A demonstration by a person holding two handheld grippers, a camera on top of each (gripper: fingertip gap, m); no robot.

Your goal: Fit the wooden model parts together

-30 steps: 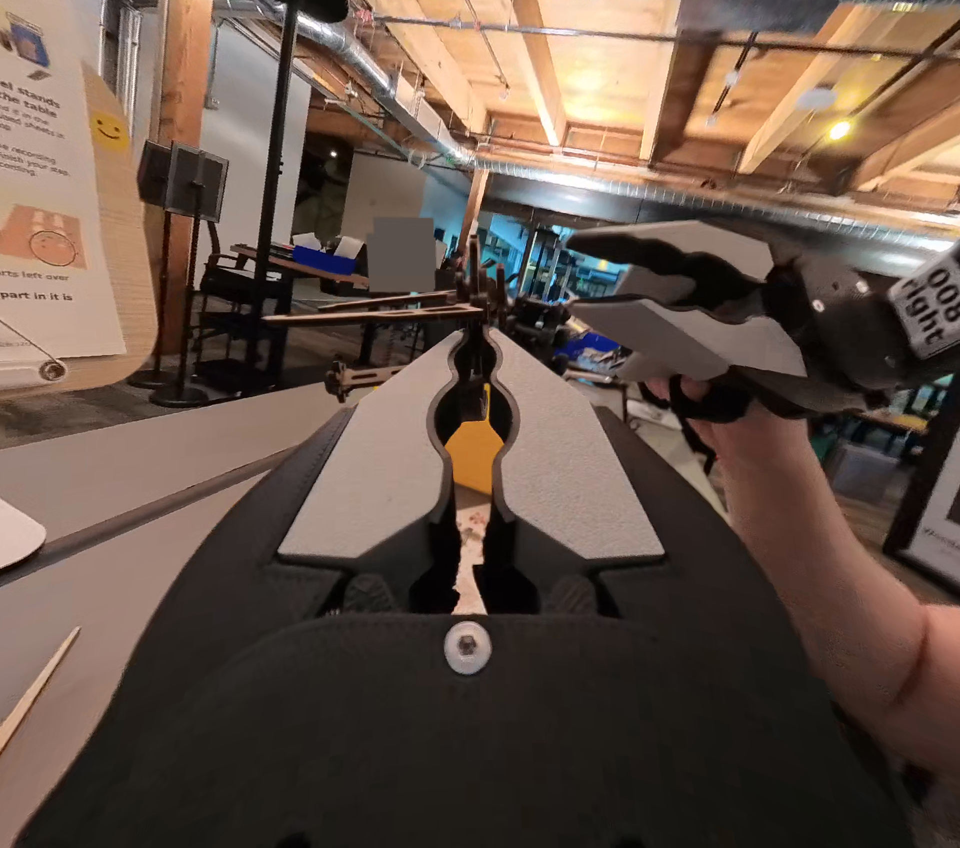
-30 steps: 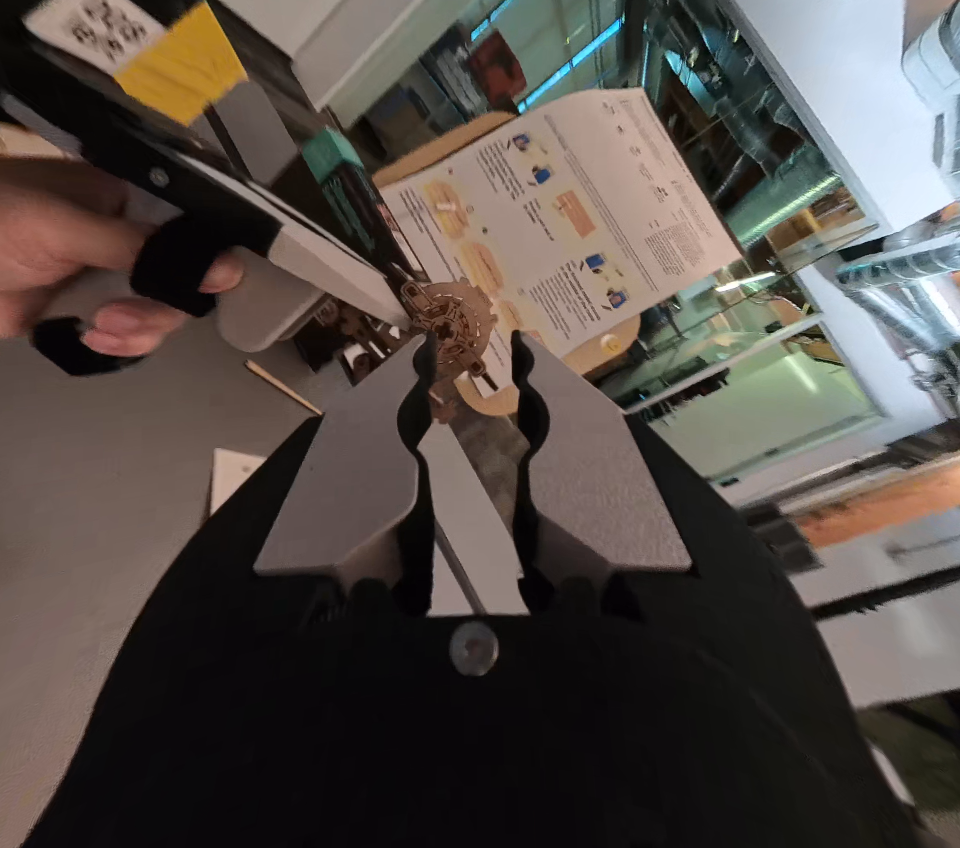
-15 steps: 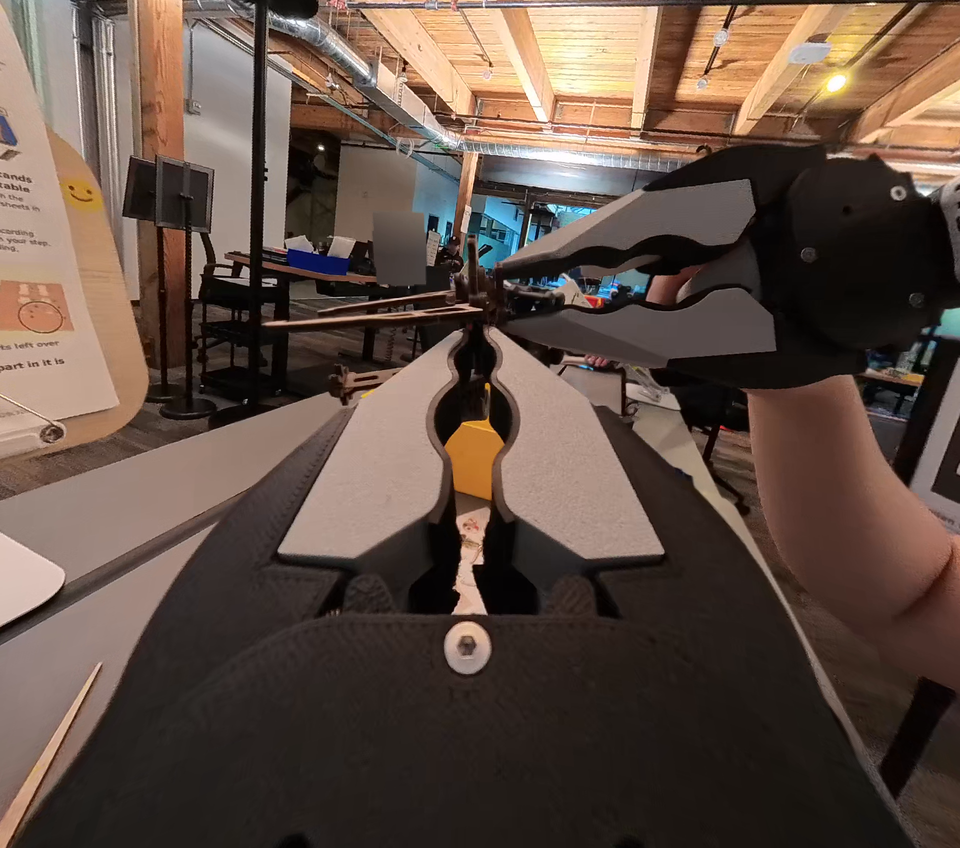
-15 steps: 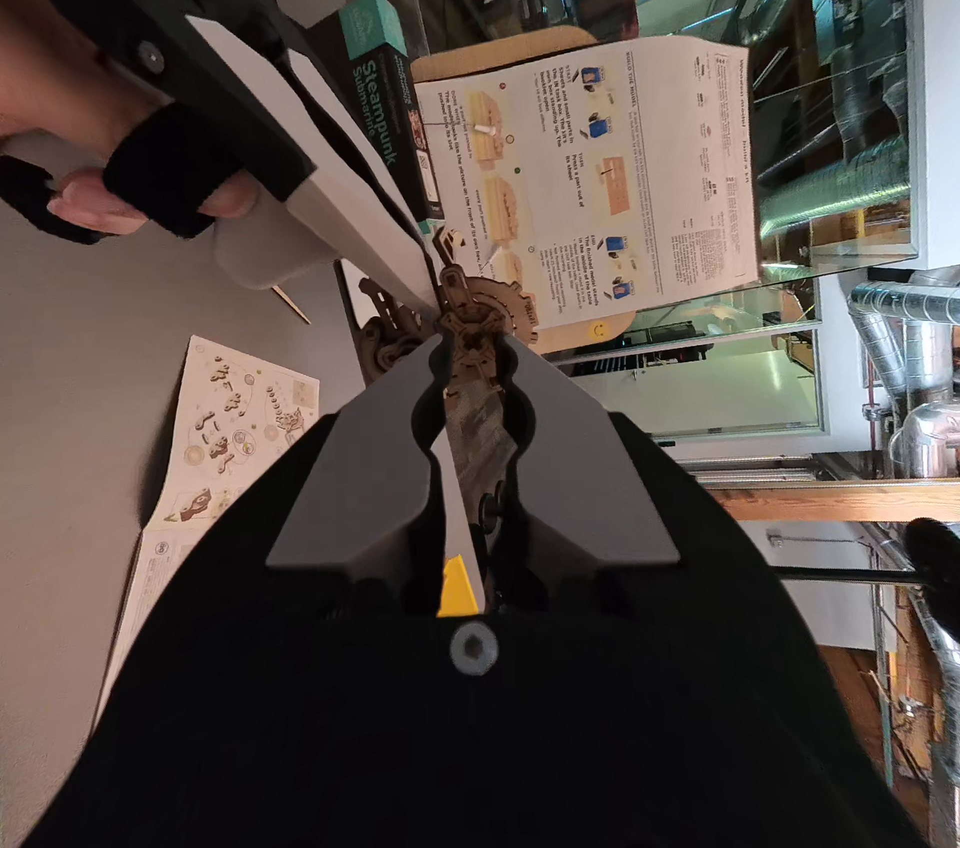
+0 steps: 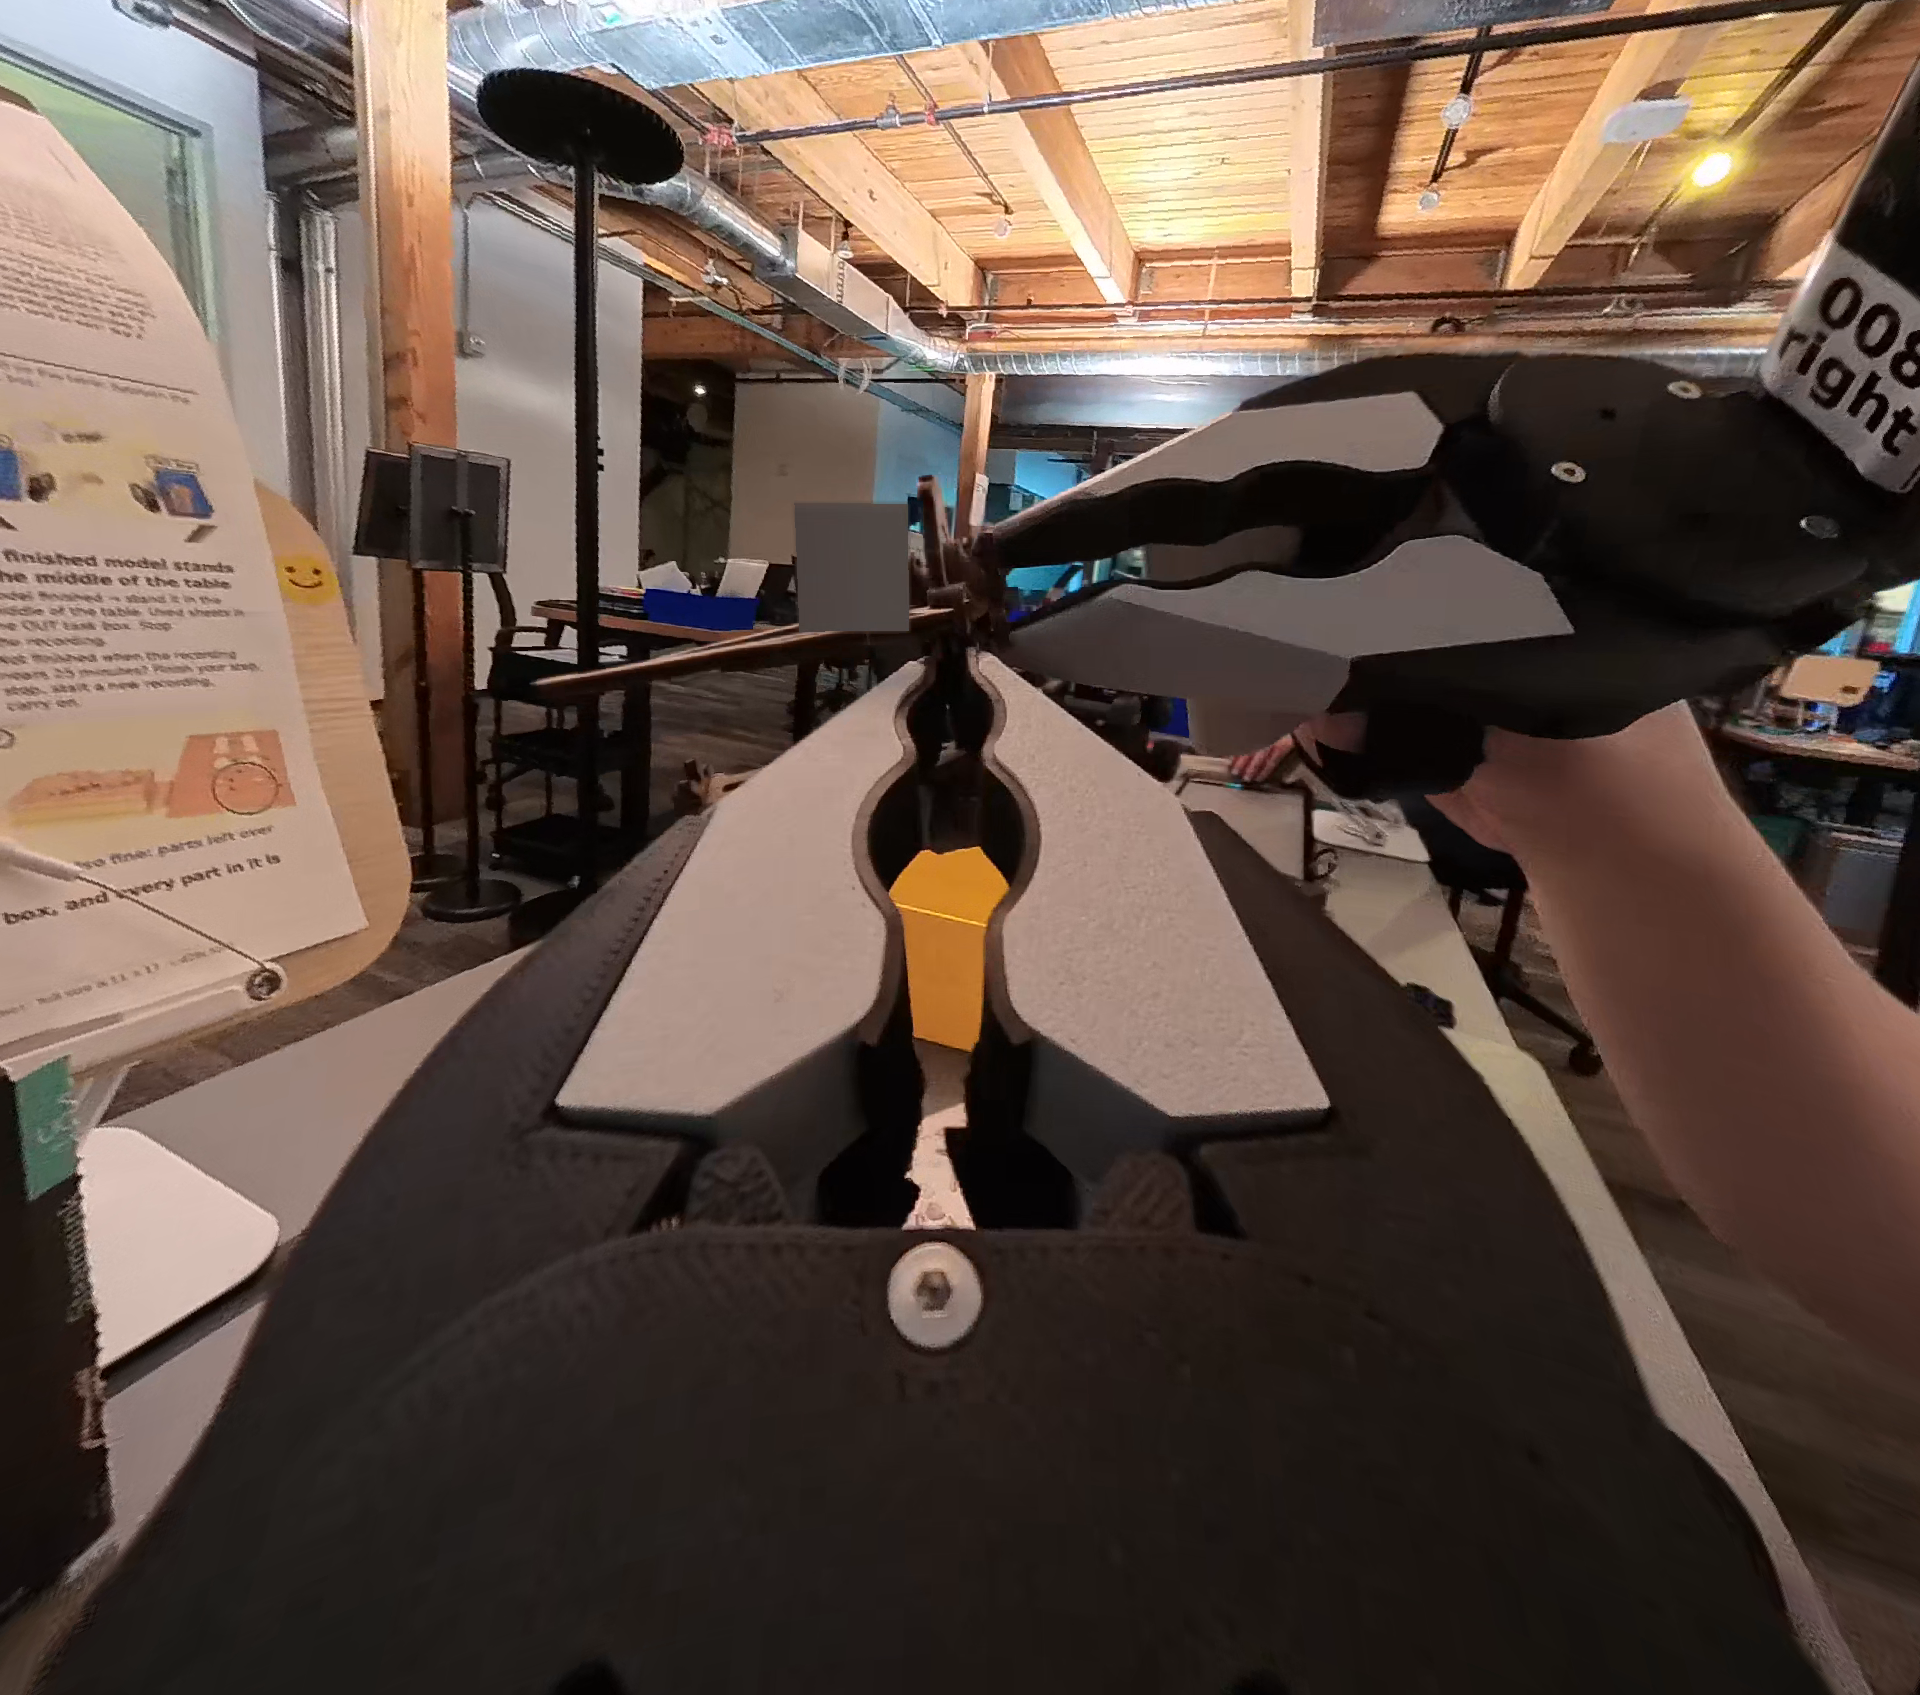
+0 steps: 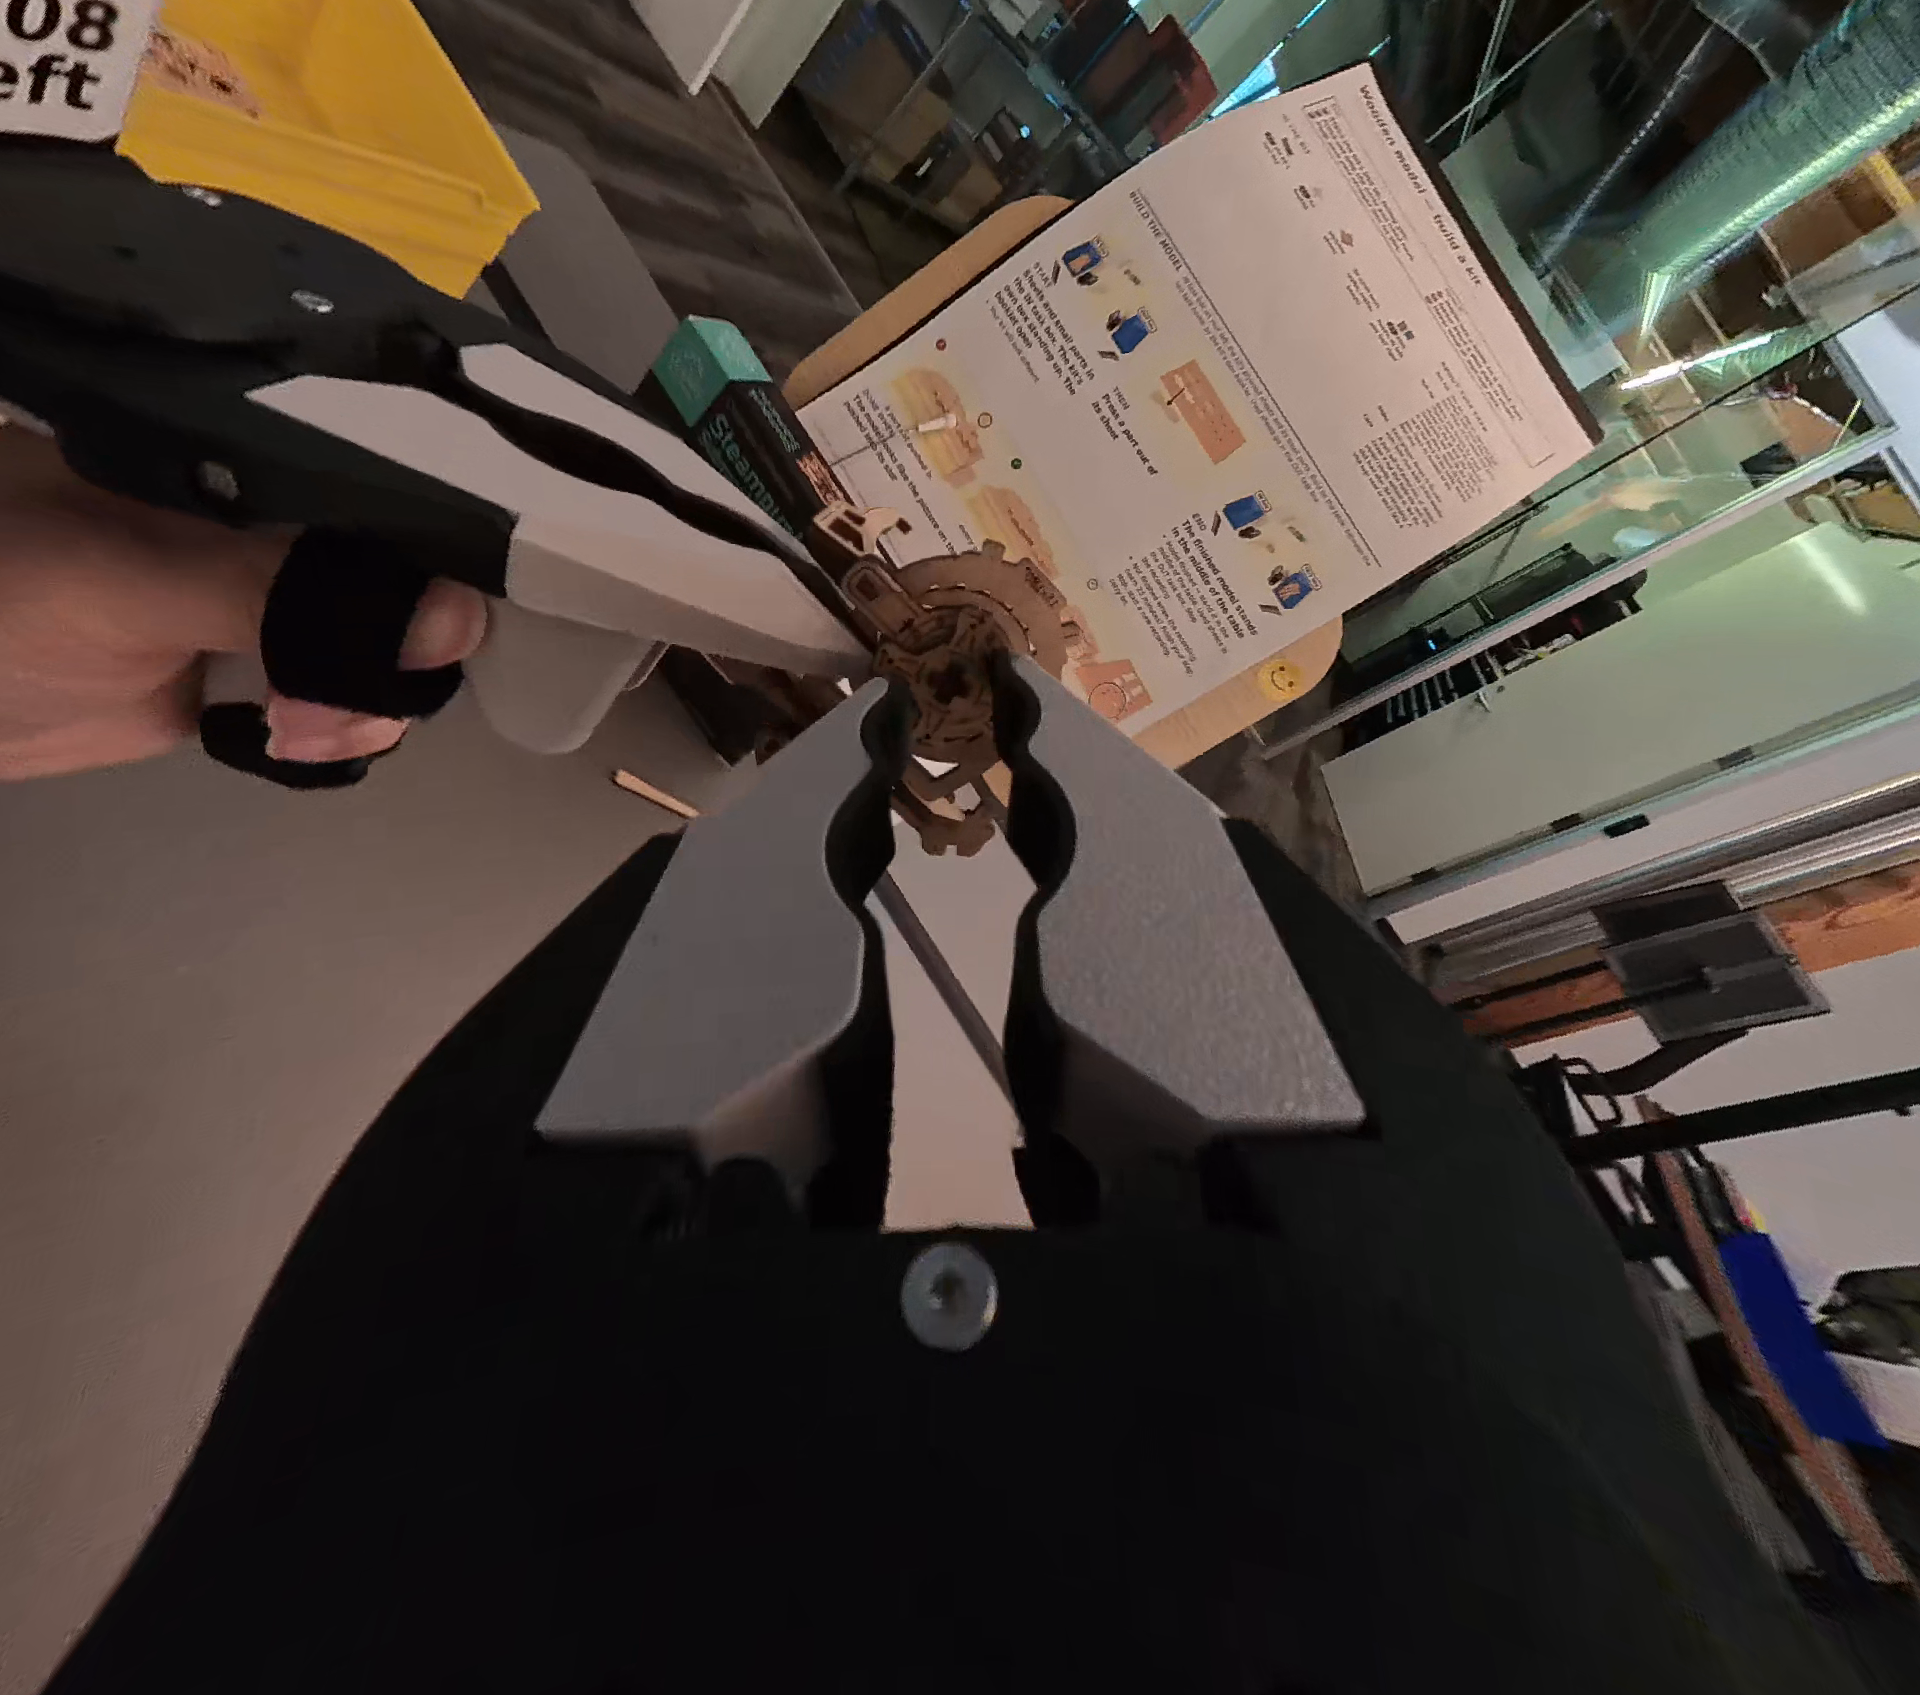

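Right gripper (image 5: pixel 992 601) nearer — wooden model (image 6: pixel 951 669) pinched

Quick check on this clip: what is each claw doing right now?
Left claw: shut on the wooden model.
Right claw: shut on the same wooden model, at its gear-like disc.

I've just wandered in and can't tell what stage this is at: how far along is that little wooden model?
Partly built: a wooden gear assembly already hangs together as several joined pieces. In hand now: the left gripper pinches it while the right gripper closes around its hub, both held above the table. Left over: at least one loose wooden stick lies unused there. The finished shape can't be judged.
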